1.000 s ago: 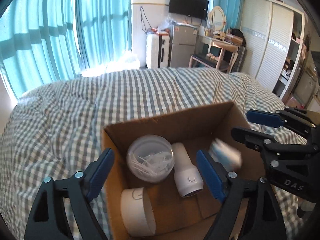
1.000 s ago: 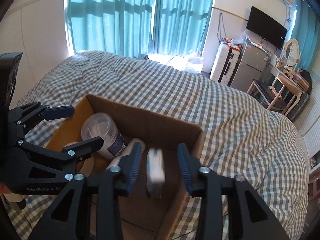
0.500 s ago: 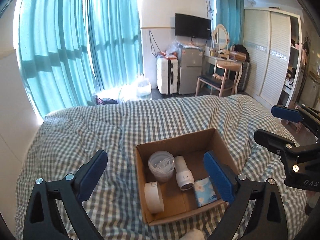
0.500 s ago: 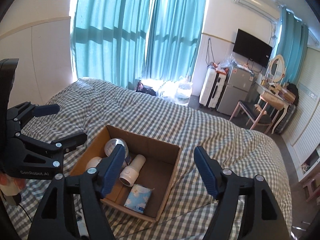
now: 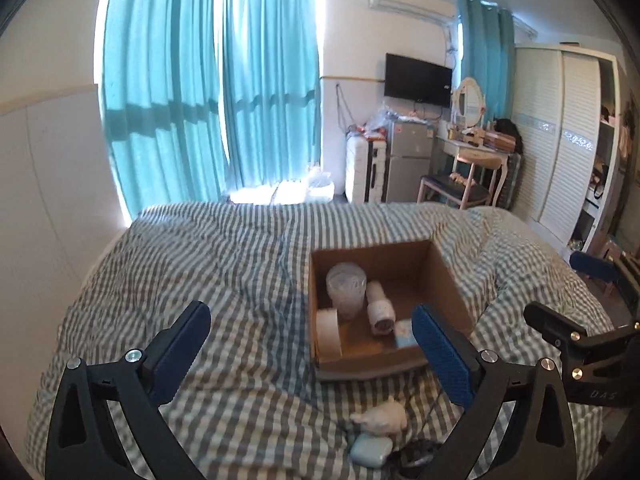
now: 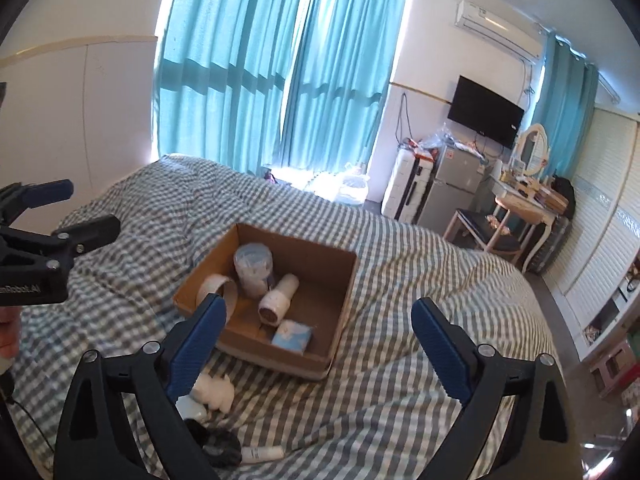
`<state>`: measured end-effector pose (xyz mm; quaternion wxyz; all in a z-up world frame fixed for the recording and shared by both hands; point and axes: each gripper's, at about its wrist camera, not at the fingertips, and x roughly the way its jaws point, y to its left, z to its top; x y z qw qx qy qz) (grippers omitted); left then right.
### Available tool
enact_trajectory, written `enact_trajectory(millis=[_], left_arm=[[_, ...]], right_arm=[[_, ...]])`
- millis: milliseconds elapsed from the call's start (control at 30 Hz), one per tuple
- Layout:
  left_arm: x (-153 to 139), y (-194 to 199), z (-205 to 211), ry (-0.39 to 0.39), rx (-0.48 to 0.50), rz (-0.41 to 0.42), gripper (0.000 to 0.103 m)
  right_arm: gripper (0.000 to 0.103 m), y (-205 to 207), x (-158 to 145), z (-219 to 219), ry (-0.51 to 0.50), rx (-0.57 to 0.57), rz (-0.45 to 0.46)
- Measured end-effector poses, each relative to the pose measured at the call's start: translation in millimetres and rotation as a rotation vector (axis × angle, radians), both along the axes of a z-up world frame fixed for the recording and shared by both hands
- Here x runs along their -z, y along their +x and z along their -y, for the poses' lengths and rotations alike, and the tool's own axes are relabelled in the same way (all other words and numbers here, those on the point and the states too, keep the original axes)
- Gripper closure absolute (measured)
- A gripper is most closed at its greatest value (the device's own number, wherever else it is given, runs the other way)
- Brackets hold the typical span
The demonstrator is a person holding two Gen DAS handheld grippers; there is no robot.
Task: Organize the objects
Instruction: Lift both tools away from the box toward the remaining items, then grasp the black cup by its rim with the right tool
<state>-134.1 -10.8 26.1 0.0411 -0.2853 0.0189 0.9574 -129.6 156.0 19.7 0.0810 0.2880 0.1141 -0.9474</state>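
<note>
Right wrist view: one bed under a grey checked cover fills the middle and lower frame, serving as the work surface for a tidy-up. Near centre sits one open cardboard box, evidently the collecting point, since four things lie gathered inside it: one clear lidded tub standing upright at the back left, one white cylinder device lying on its side beside the tub, one roll of tape on edge against the left wall, and one light-blue tissue pack flat near the front wall.

Both tools are raised well clear of the box and carry nothing. The right tool has its blue pads spread wide across the lower frame; the left tool, at the left edge, is likewise spread. That posture looks like a pause between pickups rather than a grip in progress.

Outside the box, at lower left on the cover, four loose things appear to await sorting: one white figurine, one pale-blue case just below it in the left wrist view, one dark tangle that may be a cord or hair tie, too shadowed to name, and one small white tube beside it. Their closeness to the tools suggests they are next.
</note>
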Motion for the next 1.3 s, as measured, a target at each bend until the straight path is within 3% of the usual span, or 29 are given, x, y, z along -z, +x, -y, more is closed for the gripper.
enact_trajectory(millis=[400,600,800,933,1067,1300], left_arm=[[108,12,5,-0.047,-0.076,0.194,0.0],[156,18,-3,-0.106,-0.034,0.283,0.0],[167,13,13,-0.04,-0.054,0.333,0.0],[169,13,12,-0.051,-0.055,0.338,0.0],[171,13,10,-0.069,-0.058,0.34,0.0],[172,13,10,-0.075,-0.058,0.342,0.0]], right_arm=[[0.008,14,120,-5,-0.141,-0.025,0.265],[0.008,12,161,19,-0.09,-0.099,0.373],[0.011,11,189,44,-0.005,-0.166,0.433],[0.025,1,212,53,0.025,-0.178,0.504],[0.037,0,219,61,0.077,-0.182,0.512],[0.038,3,196,36,-0.023,-0.124,0.45]])
